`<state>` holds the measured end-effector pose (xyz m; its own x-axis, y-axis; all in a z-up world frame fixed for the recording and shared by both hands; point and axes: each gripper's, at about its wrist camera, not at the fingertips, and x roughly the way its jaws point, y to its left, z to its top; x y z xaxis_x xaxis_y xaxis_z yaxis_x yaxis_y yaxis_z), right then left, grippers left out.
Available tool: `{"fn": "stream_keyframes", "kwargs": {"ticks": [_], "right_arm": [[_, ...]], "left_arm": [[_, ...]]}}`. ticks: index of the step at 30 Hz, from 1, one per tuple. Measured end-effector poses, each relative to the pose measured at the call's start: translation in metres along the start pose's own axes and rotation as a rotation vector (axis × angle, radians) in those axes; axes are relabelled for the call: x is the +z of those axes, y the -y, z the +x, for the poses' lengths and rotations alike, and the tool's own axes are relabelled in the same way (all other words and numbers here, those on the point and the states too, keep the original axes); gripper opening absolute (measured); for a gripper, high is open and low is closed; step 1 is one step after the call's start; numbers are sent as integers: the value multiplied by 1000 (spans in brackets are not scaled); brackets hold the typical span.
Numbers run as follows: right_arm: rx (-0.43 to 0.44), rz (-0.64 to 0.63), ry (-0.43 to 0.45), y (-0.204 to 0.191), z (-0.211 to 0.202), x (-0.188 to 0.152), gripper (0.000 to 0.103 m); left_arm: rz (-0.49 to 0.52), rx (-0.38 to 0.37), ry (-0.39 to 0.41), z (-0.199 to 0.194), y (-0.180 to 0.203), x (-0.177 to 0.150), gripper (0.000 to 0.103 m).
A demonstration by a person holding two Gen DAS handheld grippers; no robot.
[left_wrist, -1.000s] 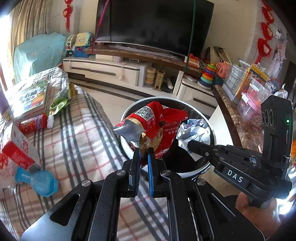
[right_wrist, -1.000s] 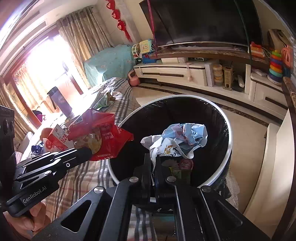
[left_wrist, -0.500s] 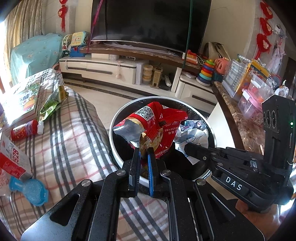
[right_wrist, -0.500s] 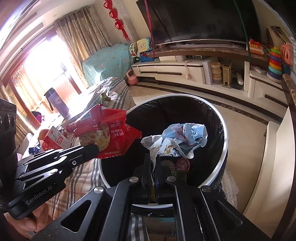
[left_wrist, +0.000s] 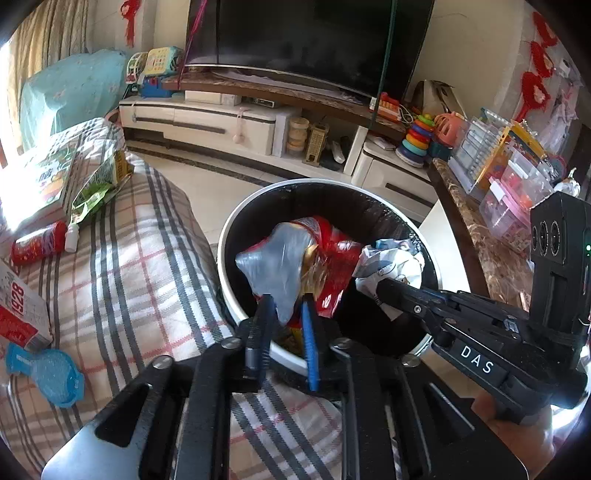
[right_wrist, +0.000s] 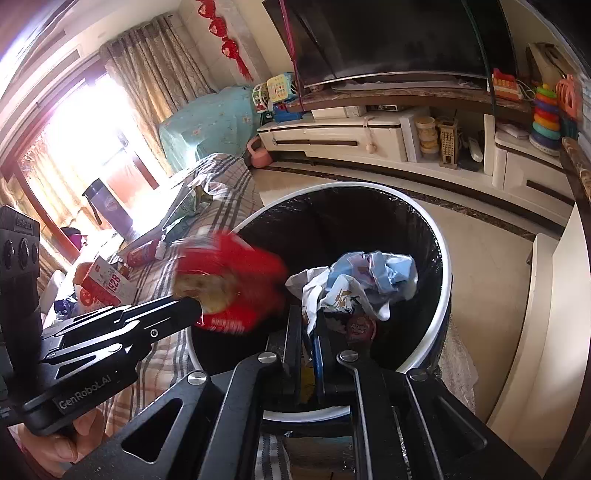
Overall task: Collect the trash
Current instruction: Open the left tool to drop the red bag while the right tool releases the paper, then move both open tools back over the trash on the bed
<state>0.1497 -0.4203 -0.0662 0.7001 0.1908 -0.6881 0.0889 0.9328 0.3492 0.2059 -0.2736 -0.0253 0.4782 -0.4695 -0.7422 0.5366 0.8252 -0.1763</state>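
The left gripper (left_wrist: 286,306) hangs over the bin (left_wrist: 229,236), its jaws opening, with the red snack bag (left_wrist: 328,258) between the blue pads (left_wrist: 308,332). The pads no longer seem to press it. From the right wrist view the bag is a red blur, so its exact edge there is hard to make out. Its silvery open end faces the left camera and hides what lies below it in the bin.

The right gripper (right_wrist: 306,328) is also over the bin, jaws just starting to part, and the crumpled blue-and-white wrapper (right_wrist: 365,280) sits between its fingers; whether it is pinched or loose I cannot tell. Under it two more bits of trash show dimly in the black liner, too dark to name. Both hands are mostly cut off by the frame edges.

The bin stands touching the plaid-covered couch (left_wrist: 122,280). On the couch, well apart from the bin, still lie one red bottle (left_wrist: 37,242), one green packet (left_wrist: 96,192), one red-and-white box (left_wrist: 18,314), partly cut off, and one blue plastic piece (left_wrist: 48,373). A book (left_wrist: 40,181) is washed out by sunlight. Beyond the bin are the TV stand (left_wrist: 207,118) and one TV (left_wrist: 306,33); a marble-topped counter (left_wrist: 495,254) crowded with toy boxes is just beside the bin on the right.
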Motion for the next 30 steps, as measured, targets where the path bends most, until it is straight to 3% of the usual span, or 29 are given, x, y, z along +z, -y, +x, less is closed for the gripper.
{"fn": "stream_keyframes", "kwargs": {"ticks": [4, 6, 8, 13, 22, 30], "right_arm": [[-5, 7, -1, 0, -1, -1, 11], [-2, 9, 1, -2, -3, -2, 19], [2, 9, 5, -4, -4, -3, 34], [12, 10, 9, -11, -6, -5, 44], [54, -6, 36, -41, -12, -20, 79], [90, -93, 40, -86, -10, -35, 89]], "left_arm": [[-16, 0, 0, -3, -5, -6, 16], [-26, 2, -1, -6, -8, -10, 16], [-43, 4, -2, -10, -13, -16, 18], [-88, 19, 5, -25, -31, -34, 23], [-167, 72, 12, -53, -70, -73, 27], [-230, 130, 27, -79, -103, -104, 27]]}}
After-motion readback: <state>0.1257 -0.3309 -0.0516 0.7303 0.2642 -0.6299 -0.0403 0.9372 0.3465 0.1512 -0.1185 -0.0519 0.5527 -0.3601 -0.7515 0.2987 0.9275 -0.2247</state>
